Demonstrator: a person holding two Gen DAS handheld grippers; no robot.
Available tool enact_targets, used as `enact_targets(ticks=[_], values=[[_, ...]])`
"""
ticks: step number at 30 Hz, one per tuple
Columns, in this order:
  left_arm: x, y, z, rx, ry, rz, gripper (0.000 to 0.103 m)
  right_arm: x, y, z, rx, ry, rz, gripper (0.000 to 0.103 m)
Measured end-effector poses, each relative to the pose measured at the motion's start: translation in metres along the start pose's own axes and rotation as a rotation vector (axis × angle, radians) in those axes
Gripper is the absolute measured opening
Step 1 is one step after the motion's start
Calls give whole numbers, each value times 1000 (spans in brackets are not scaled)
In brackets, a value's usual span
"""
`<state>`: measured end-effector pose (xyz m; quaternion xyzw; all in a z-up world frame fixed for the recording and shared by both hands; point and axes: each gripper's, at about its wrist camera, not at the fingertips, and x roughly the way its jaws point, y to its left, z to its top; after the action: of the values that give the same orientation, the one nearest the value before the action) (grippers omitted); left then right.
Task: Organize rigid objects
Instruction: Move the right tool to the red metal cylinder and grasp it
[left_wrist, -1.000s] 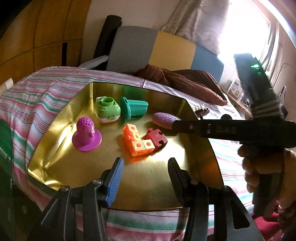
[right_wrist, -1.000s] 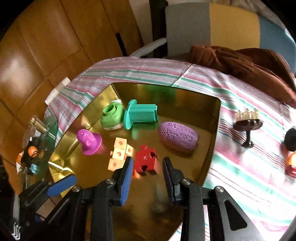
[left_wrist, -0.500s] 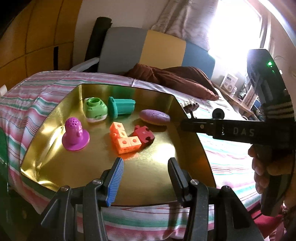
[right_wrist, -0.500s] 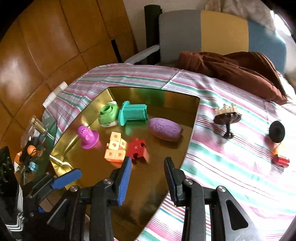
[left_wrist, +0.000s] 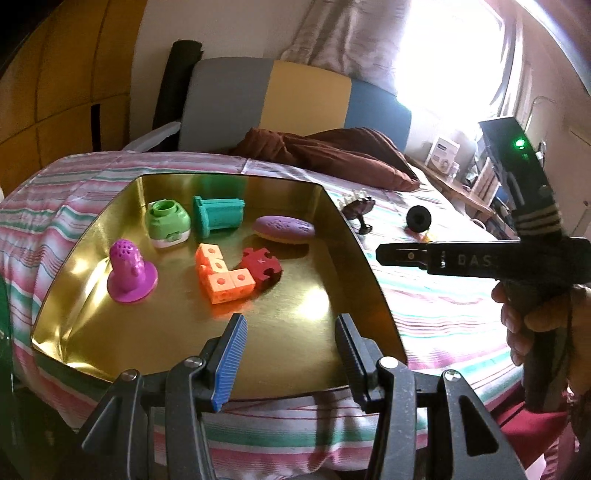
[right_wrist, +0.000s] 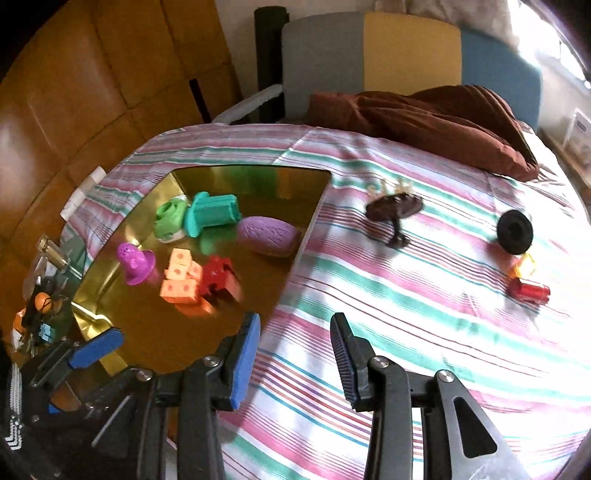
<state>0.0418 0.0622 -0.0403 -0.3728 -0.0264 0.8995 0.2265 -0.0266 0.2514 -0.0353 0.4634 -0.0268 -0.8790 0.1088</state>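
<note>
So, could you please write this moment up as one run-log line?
left hand-held gripper: open, empty | right hand-held gripper: just opening, empty | gold tray: six toys | bedspread: four left

R gripper (right_wrist: 293, 354) now off gold tray (right_wrist: 306, 236), over striped cloth (right_wrist: 406, 314); a sec ago it sat low over red puzzle piece (right_wrist: 216, 275). Jaws have just been opening, nothing betw them. Black disc (right_wrist: 514, 230), red cylinder (right_wrist: 532, 290) now fully in R view. In L view, R gripper body (left_wrist: 480, 260) now clear of purple oval (left_wrist: 284, 229).
</note>
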Motion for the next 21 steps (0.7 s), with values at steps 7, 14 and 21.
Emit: enact_targets(ticks=[7,14,21], values=[[-4,-20,-4,75,-11,-35,50,3,-28,-13,31,27,-30,42],[-4,-37,-8,130,2,-47,50,16,-71,-32,79,127,-99,43],[-3,-52,-8,175,4,-46,50,7,-163,-30,253,141,-188,48]])
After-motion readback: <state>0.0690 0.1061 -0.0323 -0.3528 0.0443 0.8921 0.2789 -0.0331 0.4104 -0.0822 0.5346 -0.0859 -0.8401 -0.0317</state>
